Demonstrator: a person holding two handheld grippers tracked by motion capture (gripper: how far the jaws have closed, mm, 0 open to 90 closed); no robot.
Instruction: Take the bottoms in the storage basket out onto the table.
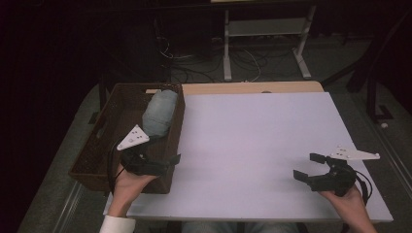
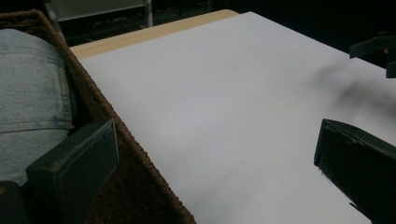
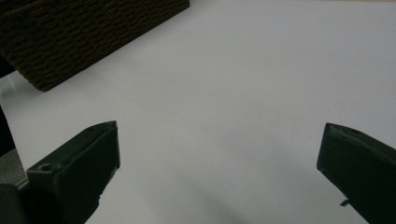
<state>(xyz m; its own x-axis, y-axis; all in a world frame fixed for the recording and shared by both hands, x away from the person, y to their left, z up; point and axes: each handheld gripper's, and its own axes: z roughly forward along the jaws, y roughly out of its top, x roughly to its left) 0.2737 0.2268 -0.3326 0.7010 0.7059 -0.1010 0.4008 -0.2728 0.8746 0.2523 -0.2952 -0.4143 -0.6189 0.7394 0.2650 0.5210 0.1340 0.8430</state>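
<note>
A brown woven basket (image 1: 104,141) stands at the left edge of the white tabletop (image 1: 252,141). A roll of light-blue denim (image 1: 159,112) lies in it against the right wall. My left gripper (image 1: 153,158) hovers open over the basket's near right corner. In the left gripper view its jaws (image 2: 217,140) straddle the basket wall (image 2: 135,186), one on the side of the denim (image 2: 28,88) and one over the white top. My right gripper (image 1: 308,166) is open near the front right edge. Between its jaws (image 3: 219,135) is bare table, with the basket (image 3: 84,32) farther off.
A strip of bare wooden table (image 1: 252,88) runs along the back of the white top. Beyond it, cables lie on the floor (image 1: 243,60) around a white stand (image 1: 265,43). The other gripper (image 2: 378,51) shows at the far right of the left gripper view.
</note>
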